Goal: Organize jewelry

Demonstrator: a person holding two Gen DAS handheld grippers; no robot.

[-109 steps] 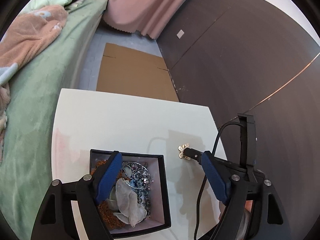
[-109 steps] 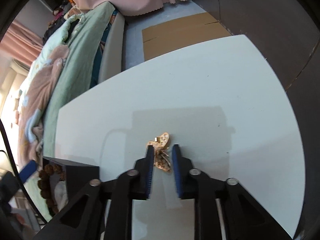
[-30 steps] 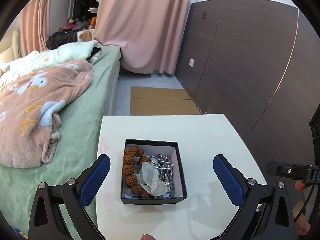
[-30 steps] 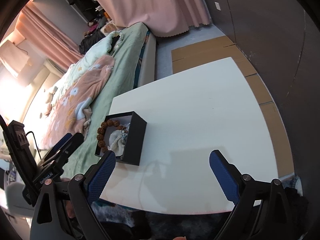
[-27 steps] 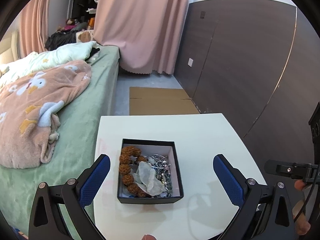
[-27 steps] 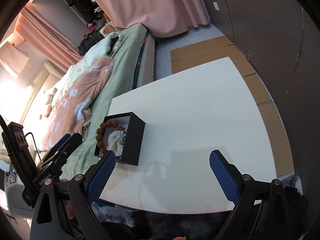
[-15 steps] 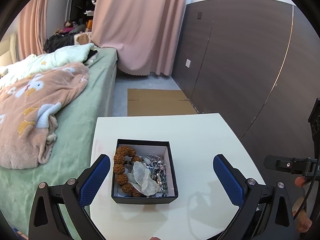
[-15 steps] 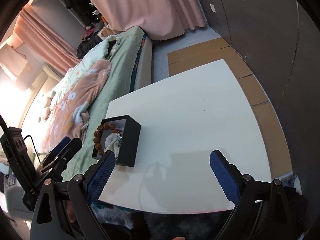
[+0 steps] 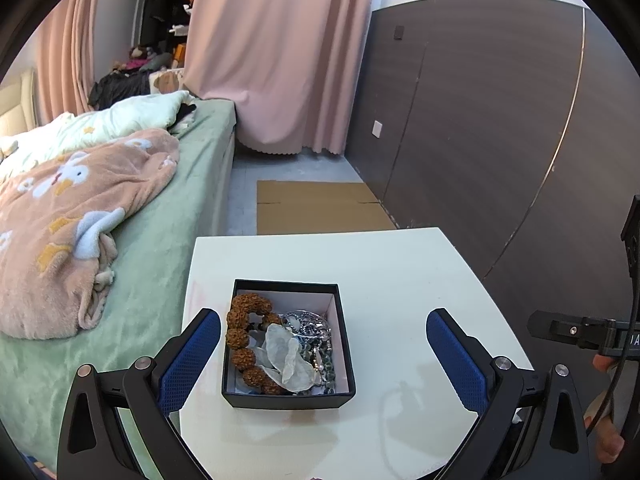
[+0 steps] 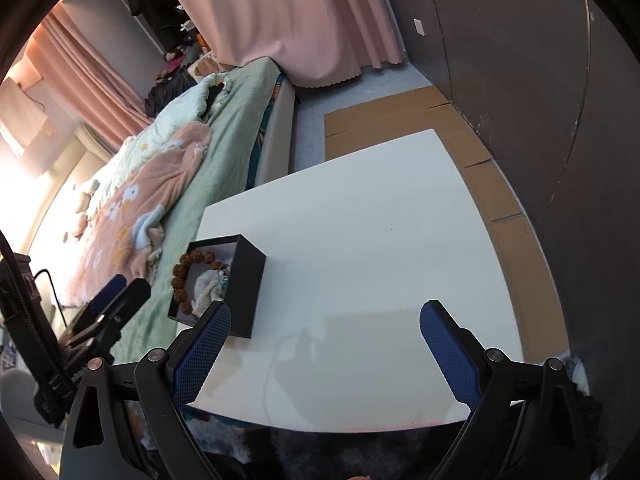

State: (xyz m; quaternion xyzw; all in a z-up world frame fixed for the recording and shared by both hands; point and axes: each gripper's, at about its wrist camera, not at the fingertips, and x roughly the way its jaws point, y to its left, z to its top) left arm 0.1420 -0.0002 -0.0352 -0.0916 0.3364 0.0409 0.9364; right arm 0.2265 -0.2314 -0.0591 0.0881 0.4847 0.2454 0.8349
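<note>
A black jewelry box [image 9: 288, 398] sits on the white table [image 9: 400, 280], open at the top. It holds a brown bead bracelet [image 9: 242, 336], a pale sheer pouch [image 9: 286, 354] and silver chains [image 9: 310, 324]. My left gripper [image 9: 322, 356] is open and empty, held above and in front of the box. My right gripper [image 10: 324, 348] is open and empty over the table's near part, with the box [image 10: 244, 292] to its left. The left gripper's body shows in the right wrist view [image 10: 108, 308], left of the box.
A bed with green cover [image 9: 160, 216] and peach blanket [image 9: 80, 208] lies left of the table. Flat cardboard [image 9: 320, 204] lies on the floor beyond the table. A dark panelled wall [image 9: 500, 140] runs on the right. Pink curtains [image 9: 280, 52] hang behind.
3.6 s ago the right gripper was shut on a gold piece at the table; now both grippers are open, empty and pulled back. In the last second the views barely shifted.
</note>
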